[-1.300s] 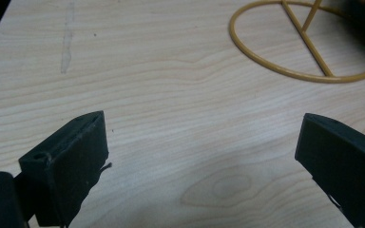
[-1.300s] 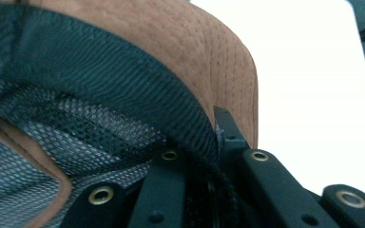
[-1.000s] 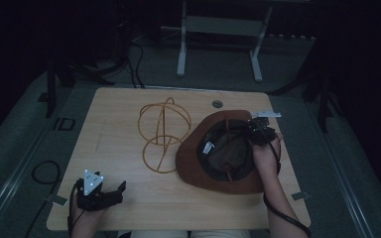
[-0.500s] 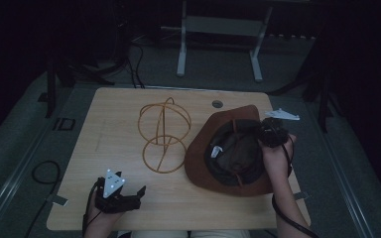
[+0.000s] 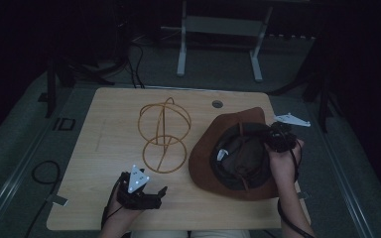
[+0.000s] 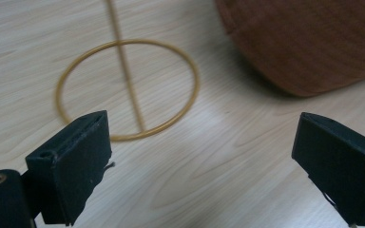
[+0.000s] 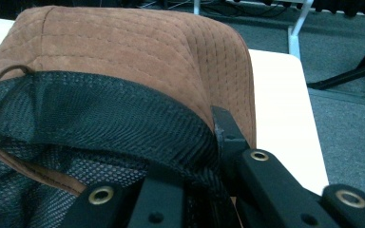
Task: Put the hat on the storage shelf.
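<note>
A brown suede hat lies crown-down on the right half of the wooden table, its black mesh lining facing up. My right gripper is at the hat's right rim, shut on the brim and lining, with the mesh bunched between the jaws in the right gripper view. A gold wire hat stand sits mid-table, left of the hat. My left gripper is near the front edge, open, nothing between its jaws. Beyond them lie the stand's ring base and the hat's brim.
A round cable hole sits near the table's far edge. A white frame with two legs stands on the floor beyond the table. Cables lie on the floor at the left. The table's right edge is close to my right hand.
My left gripper has slid right along the front edge toward the stand's base. My right gripper has drawn the hat a little to the right, keeping its grip on the rim.
</note>
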{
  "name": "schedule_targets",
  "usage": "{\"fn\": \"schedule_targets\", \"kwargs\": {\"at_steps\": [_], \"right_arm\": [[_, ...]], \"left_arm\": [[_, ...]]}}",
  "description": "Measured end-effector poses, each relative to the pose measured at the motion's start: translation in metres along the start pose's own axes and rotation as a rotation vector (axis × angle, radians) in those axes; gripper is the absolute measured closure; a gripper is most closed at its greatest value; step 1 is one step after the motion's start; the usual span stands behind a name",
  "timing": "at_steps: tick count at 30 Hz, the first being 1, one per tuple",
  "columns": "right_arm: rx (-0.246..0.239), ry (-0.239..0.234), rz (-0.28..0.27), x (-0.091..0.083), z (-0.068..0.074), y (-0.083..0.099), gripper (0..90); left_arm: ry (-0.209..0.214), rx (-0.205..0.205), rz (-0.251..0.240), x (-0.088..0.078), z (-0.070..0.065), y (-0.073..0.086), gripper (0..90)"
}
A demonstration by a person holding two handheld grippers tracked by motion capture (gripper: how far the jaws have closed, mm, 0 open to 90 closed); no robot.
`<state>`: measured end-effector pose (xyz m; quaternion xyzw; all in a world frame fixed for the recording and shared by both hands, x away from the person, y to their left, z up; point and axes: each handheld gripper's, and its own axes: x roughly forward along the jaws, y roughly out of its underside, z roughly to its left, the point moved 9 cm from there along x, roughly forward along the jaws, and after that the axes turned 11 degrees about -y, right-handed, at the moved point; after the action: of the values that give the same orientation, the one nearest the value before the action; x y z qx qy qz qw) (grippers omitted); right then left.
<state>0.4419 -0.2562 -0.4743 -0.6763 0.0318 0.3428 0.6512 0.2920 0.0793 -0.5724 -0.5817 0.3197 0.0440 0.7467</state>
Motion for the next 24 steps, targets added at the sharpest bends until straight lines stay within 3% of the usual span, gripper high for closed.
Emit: {"fn": "schedule_targets", "kwargs": {"at_steps": [7,16,24], "right_arm": [[0.004,0.007,0.002,-0.004,-0.004,0.005,84.6],[0.015,0.01,-0.001,-0.009,-0.01,0.009,84.6],[0.018,0.015,-0.006,-0.013,-0.013,0.009,84.6]], "left_arm": [[0.033,0.05,-0.013,0.006,-0.021,-0.02,6.9],[0.091,0.084,-0.014,0.017,-0.047,-0.044,7.6],[0.138,0.117,-0.033,0.024,-0.069,-0.077,7.7]]}}
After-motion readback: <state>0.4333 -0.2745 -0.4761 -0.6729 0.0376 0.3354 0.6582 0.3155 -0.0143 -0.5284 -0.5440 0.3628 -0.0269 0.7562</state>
